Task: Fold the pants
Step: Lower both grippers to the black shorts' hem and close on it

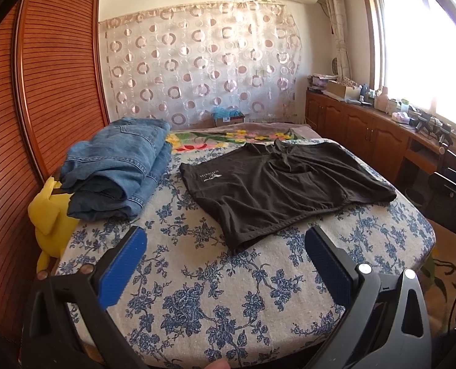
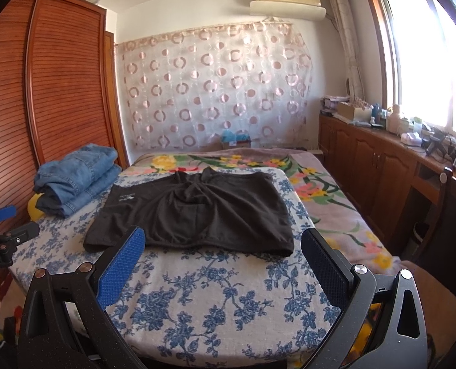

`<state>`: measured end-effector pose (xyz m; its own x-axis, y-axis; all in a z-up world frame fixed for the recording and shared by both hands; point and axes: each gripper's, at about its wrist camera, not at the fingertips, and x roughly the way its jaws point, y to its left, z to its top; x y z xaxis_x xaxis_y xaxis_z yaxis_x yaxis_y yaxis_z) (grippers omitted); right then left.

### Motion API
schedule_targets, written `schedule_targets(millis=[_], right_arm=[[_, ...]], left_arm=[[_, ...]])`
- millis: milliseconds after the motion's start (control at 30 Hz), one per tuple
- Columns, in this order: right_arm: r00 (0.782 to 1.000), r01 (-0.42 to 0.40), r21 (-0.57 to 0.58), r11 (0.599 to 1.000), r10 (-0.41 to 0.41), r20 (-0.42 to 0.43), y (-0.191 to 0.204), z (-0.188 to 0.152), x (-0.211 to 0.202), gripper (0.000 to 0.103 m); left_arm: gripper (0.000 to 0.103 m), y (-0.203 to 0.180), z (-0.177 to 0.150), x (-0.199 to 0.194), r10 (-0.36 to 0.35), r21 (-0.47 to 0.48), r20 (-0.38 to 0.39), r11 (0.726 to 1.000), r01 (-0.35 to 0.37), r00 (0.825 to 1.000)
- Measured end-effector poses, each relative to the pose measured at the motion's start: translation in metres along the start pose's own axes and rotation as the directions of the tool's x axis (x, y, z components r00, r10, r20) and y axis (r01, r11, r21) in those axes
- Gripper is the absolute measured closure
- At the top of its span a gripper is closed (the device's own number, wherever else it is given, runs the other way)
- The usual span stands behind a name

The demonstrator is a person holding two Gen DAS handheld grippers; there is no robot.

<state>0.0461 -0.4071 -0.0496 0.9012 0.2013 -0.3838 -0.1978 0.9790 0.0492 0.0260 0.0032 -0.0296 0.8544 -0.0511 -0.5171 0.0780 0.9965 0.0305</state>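
**Hovering at the start line: black pants flat, nothing gripped**

Hanging above the near end of the bed, both tools are off the cloth. The left gripper (image 1: 226,246) shows its blue pads spread wide, with only the floral bedspread (image 1: 197,292) between them. Same story for the right gripper (image 2: 223,246): jaws wide apart, holding nothing, their tips sitting just short of the garment's near edge in its own view.

And there's the piece in question: the black pants (image 1: 277,184), a short dark pair by the look of it, lie spread out in the middle of the bedspread, a small pale logo near the left side and a bunch of creases running through the centre. From the right wrist view the black pants (image 2: 197,215) look roughly flat and open, with no fold laid over them that I can make out.

Off to the left, a stack of folded jeans (image 1: 117,166) sits against the wardrobe (image 1: 43,77), resting partly on a yellow plush toy (image 1: 49,212). That pile looks finished, though whether it belongs to this job I can't say.

My read: on the black pair the folding is all ahead. Neither tool touches it, so grasping an edge, bringing one half over the other and tidying those central wrinkles all remain to do.
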Motion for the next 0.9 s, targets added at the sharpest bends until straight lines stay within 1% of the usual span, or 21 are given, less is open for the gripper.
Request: schedule_targets(millis=[233, 333, 533, 600, 733, 867, 900], right_arm=[[0.999, 0.010, -0.008, 1.000, -0.010, -0.034, -0.023, -0.006, 0.014, 0.000], [0.999, 0.024, -0.031, 0.999, -0.025, -0.047, -0.028, -0.008, 0.019, 0.000], [0.995, 0.039, -0.066, 0.997, -0.044, -0.086, -0.039, -0.015, 0.035, 0.007], [0.994, 0.036, -0.069, 0.997, -0.043, -0.099, -0.042, -0.017, 0.040, 0.010], [0.991, 0.025, -0.067, 0.997, -0.033, -0.127, -0.048, -0.021, 0.048, 0.017], [0.987, 0.014, -0.073, 0.997, -0.026, -0.160, -0.048, -0.025, 0.058, 0.028], [0.985, 0.014, -0.076, 0.997, -0.026, -0.168, -0.048, -0.025, 0.060, 0.029]], left_arm=[[0.000, 0.003, -0.009, 0.028, -0.016, 0.000, -0.066, 1.000, 0.016, 0.998], [0.000, 0.003, -0.014, 0.037, -0.042, 0.004, -0.091, 0.999, 0.042, 0.995], [0.000, 0.006, -0.015, 0.054, -0.052, 0.024, -0.130, 0.998, 0.055, 0.990], [0.000, 0.007, -0.016, 0.060, -0.041, 0.035, -0.137, 0.998, 0.047, 0.990], [0.001, 0.007, -0.018, 0.069, -0.045, 0.053, -0.153, 0.997, 0.054, 0.987], [0.005, 0.006, -0.019, 0.080, -0.060, 0.072, -0.175, 0.995, 0.073, 0.983], [0.008, 0.007, -0.019, 0.082, -0.059, 0.075, -0.177, 0.994, 0.073, 0.982]])
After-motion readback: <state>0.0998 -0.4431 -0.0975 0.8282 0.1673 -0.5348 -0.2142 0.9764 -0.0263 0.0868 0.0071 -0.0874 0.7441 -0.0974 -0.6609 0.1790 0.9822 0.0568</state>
